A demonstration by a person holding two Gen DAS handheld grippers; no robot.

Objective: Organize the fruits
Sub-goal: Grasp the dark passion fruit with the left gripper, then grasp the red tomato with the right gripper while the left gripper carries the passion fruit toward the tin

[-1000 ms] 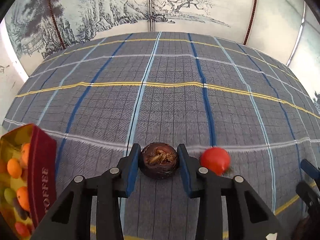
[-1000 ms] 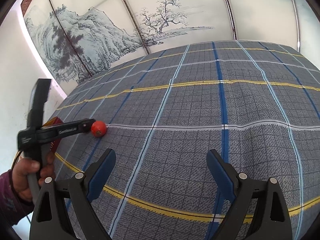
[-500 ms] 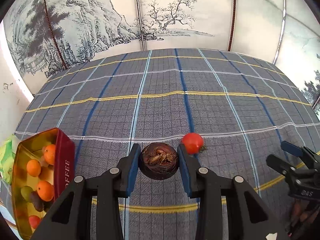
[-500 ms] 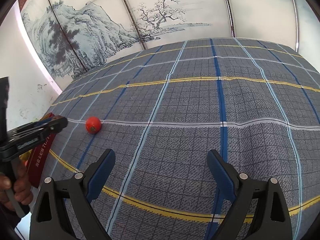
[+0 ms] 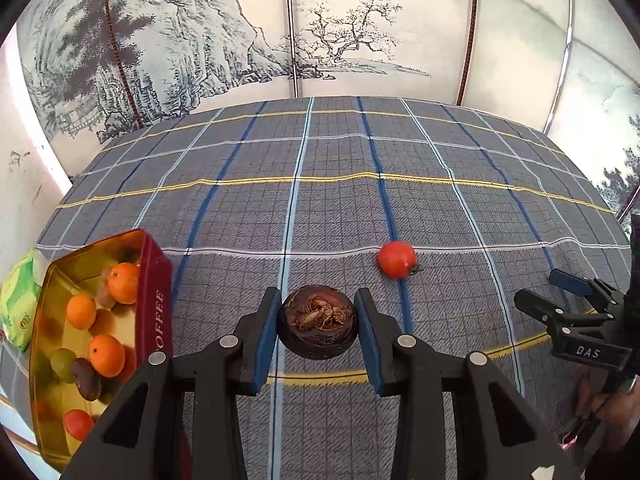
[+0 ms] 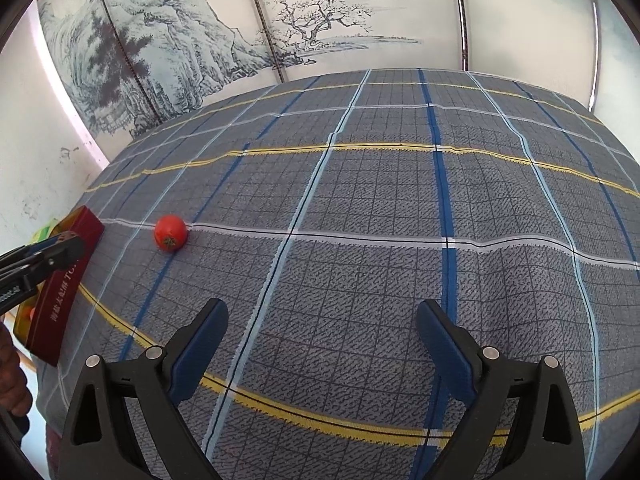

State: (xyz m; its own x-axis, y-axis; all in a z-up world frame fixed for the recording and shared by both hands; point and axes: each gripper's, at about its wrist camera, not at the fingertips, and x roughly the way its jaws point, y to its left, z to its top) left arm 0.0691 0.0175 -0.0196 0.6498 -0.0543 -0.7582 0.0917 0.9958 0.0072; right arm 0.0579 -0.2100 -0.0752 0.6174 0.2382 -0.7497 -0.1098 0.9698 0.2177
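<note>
My left gripper [image 5: 318, 330] is shut on a dark brown round fruit [image 5: 318, 322] and holds it above the plaid cloth. A red tomato [image 5: 397, 259] lies on the cloth ahead and to the right of it; it also shows in the right wrist view [image 6: 170, 232]. A red and gold tin [image 5: 154, 280] at the left holds several oranges, a green fruit, brown fruits and a tomato; its red side shows in the right wrist view [image 6: 66, 292]. My right gripper [image 6: 320, 336] is open and empty over the cloth, and it shows at the right edge of the left wrist view [image 5: 560, 296].
A grey plaid cloth [image 5: 340, 208] covers the table up to a painted screen [image 5: 200, 40] at the back. A green packet [image 5: 18, 300] lies left of the tin. The left gripper's tip [image 6: 40, 258] shows at the left edge of the right wrist view.
My left gripper has lifted and drawn back to the left with the brown fruit, so the tin shows more fully. The tomato has stayed put. The right gripper stays open.
</note>
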